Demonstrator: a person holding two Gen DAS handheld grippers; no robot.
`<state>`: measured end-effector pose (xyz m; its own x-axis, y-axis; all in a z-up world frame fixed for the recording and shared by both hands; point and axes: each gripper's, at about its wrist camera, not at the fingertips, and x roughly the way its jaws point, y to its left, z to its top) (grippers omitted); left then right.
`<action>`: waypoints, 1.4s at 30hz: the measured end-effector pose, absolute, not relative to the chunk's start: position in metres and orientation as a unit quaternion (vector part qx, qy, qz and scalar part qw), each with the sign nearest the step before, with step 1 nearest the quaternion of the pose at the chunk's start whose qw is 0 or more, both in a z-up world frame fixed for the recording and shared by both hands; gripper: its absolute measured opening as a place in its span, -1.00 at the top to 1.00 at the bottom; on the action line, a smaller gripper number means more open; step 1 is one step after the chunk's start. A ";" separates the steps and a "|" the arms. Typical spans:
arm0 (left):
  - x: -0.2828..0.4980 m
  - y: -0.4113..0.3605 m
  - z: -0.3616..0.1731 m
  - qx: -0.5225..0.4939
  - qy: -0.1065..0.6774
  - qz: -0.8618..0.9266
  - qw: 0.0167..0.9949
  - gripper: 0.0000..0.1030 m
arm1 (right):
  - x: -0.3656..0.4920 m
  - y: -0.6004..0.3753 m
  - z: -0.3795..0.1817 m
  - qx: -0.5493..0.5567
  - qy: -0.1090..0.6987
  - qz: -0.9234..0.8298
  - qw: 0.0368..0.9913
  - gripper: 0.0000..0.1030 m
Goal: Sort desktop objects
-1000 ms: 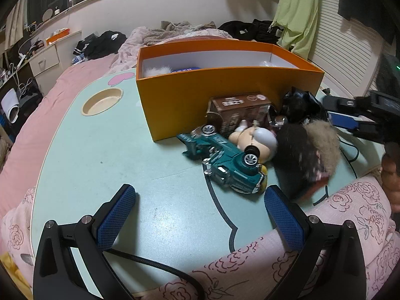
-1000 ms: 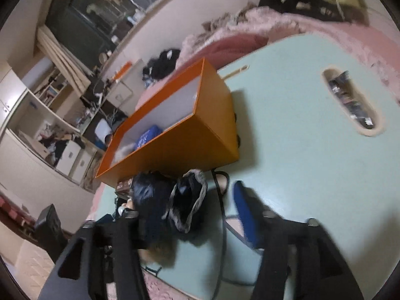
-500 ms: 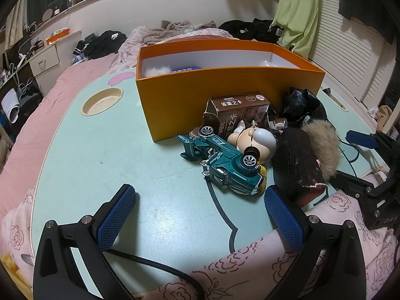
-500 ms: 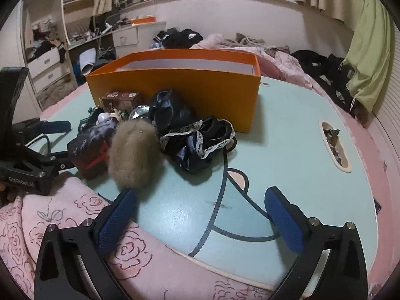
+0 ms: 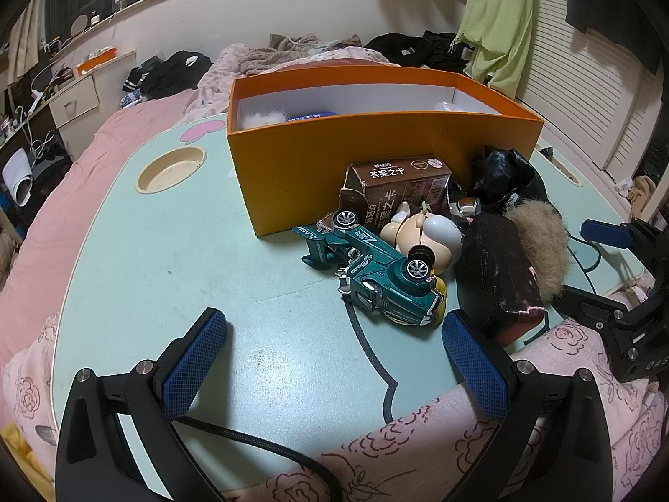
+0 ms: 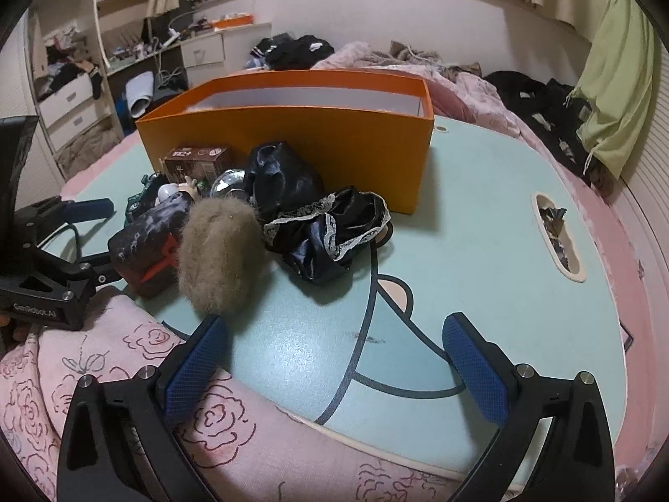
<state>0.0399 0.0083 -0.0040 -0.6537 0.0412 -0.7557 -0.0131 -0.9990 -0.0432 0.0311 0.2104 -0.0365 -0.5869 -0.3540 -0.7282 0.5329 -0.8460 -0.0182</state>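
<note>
Both my grippers sit at the near edge of the mint-green lap table (image 5: pixel 125 259) right now, jaws spread wide and nothing in either one. The left gripper (image 5: pixel 334 359) points at the pile from the near-left side, and the right gripper (image 6: pixel 340 359) hovers over the near-right part, above the black cartoon outline printed on the surface.

The stuff to sort is all bunched up against the front wall of the open orange cardboard box (image 5: pixel 376 142), which sits toward the far edge. Closest to my left fingers is the green toy race car (image 5: pixel 376 267) lying on its side, touching a small pale doll figure (image 5: pixel 426 238). Behind them, a brown printed carton (image 5: pixel 401 192) leans by the box wall. To the right – a dark rectangular block (image 5: pixel 497 276) with a tan fluffy pom-pom (image 6: pixel 221 251) pressed against it, then a black satin cloth with white lace trim (image 6: pixel 330 230) near the box's right corner.

Inside the box I can just make out something white and fluffy and something blue – can't tell what they are.
</note>
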 end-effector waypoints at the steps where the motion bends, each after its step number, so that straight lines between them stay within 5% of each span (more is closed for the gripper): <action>1: 0.040 0.008 -0.004 -0.416 -0.016 0.909 0.015 -0.99 | 0.031 0.210 -0.037 0.374 0.118 -0.884 0.255 -1.00; 12: 0.046 -0.015 0.049 -0.347 -0.058 0.936 0.002 -0.99 | 0.032 0.212 -0.036 0.362 0.112 -0.886 0.267 -1.00; 18: -0.017 0.030 0.119 -0.338 -0.032 0.934 0.107 -0.50 | 0.032 0.212 -0.036 0.361 0.111 -0.887 0.267 -1.00; 20: -0.057 0.048 0.121 -0.379 -0.039 0.915 0.135 0.02 | 0.032 0.212 -0.036 0.361 0.110 -0.887 0.266 -1.00; 22: -0.090 0.061 0.111 -0.427 -0.054 0.891 0.145 0.26 | 0.032 0.211 -0.035 0.360 0.110 -0.887 0.267 -1.00; 26: -0.151 0.068 0.064 -0.525 -0.151 0.824 0.147 0.28 | 0.034 0.211 -0.035 0.359 0.108 -0.888 0.268 -1.00; 31: -0.173 0.070 0.033 -0.538 -0.172 0.819 0.099 0.28 | 0.034 0.212 -0.036 0.357 0.107 -0.888 0.269 -1.00; 33: -0.175 0.066 0.030 -0.530 -0.201 0.817 0.108 0.36 | 0.035 0.212 -0.036 0.356 0.106 -0.888 0.269 -1.00; 35: -0.176 0.065 0.032 -0.519 -0.210 0.820 0.121 0.67 | 0.036 0.212 -0.036 0.356 0.106 -0.888 0.270 -1.00; 42: -0.148 0.043 0.061 -0.471 -0.220 0.839 0.160 0.70 | 0.036 0.211 -0.036 0.356 0.105 -0.888 0.270 -1.00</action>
<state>-0.1482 0.0430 0.0613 -0.5063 0.4751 -0.7197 -0.0610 -0.8522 -0.5196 0.0362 0.2115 -0.0356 -0.6008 -0.4057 -0.6888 0.5549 -0.8319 0.0061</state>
